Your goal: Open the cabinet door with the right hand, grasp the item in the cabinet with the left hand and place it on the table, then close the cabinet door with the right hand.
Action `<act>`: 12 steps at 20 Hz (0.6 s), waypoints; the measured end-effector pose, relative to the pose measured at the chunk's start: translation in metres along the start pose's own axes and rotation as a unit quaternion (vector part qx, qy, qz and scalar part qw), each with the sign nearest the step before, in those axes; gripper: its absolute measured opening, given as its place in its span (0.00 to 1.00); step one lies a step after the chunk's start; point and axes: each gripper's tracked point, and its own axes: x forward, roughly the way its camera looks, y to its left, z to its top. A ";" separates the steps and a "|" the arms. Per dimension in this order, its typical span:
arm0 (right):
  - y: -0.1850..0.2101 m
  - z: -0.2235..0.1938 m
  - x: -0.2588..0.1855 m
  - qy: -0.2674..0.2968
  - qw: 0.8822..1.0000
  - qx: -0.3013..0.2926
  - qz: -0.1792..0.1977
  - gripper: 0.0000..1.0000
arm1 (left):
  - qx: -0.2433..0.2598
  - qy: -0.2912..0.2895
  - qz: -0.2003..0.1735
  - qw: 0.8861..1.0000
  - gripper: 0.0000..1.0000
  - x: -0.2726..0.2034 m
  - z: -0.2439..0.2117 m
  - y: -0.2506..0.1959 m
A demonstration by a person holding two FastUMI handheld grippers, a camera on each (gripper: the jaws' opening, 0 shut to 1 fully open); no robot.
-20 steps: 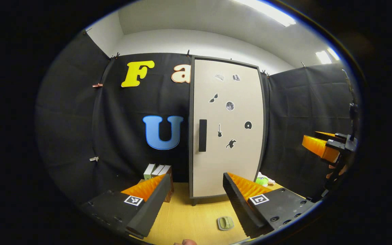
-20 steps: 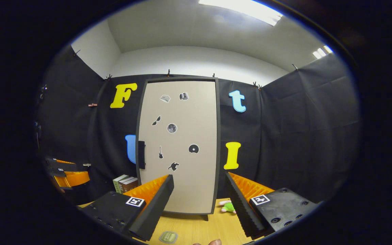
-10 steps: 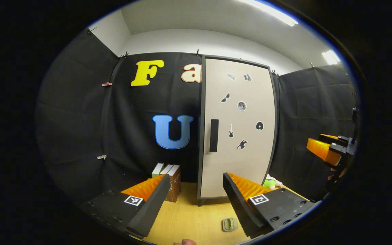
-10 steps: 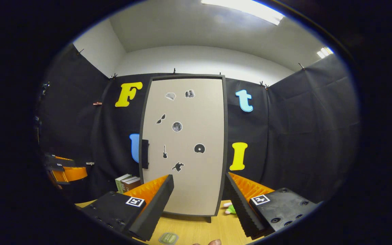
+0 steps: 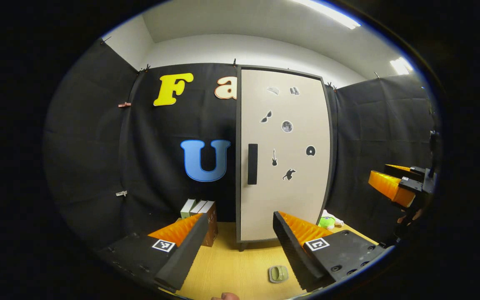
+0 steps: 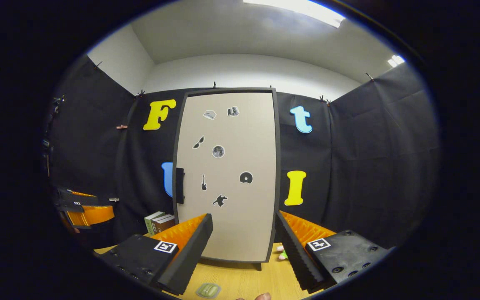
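Here, in the left gripper view, the cabinet [image 5: 283,154] is seen standing upright at the centre of the frame on the wooden worktop [image 5: 231,266], its door [image 5: 302,200] shut flat and its dark handle [image 5: 252,163] set on the door's left edge. The item inside is hidden behind the shut door, so it cannot be told what it is. The left gripper [image 5: 238,246] is held at the bottom of the frame with its fingers spread apart and nothing between them, well short of the cabinet. A small green dish [image 5: 278,273] lies on the worktop just beside the inner edge of the lower-right finger. A few books [image 5: 201,216] stand at lower left of the cabinet, and a green plush toy [image 5: 327,220] lies at its lower right.

In the right gripper view, the door is seen at the centre of the frame and the handle on its left edge. The right gripper [image 6: 244,246] is held at the bottom of the frame, fingers released and wide, apart from the door. The left gripper is seen at the far left edge of this frame, and the right gripper [image 5: 396,187] at the far right edge of the left gripper view.
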 end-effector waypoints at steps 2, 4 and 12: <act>-0.005 0.001 -0.002 0.000 1.000 0.000 0.001 0.97 | -0.001 -0.005 -0.002 1.000 0.97 0.000 0.002 -0.008; -0.009 -0.001 -0.001 0.005 1.000 -0.005 0.007 0.97 | -0.005 -0.007 0.003 1.000 0.97 0.002 0.003 -0.012; -0.047 0.005 0.015 -0.007 0.999 -0.003 0.031 0.97 | 0.008 -0.023 0.037 0.999 0.97 0.015 0.013 -0.044</act>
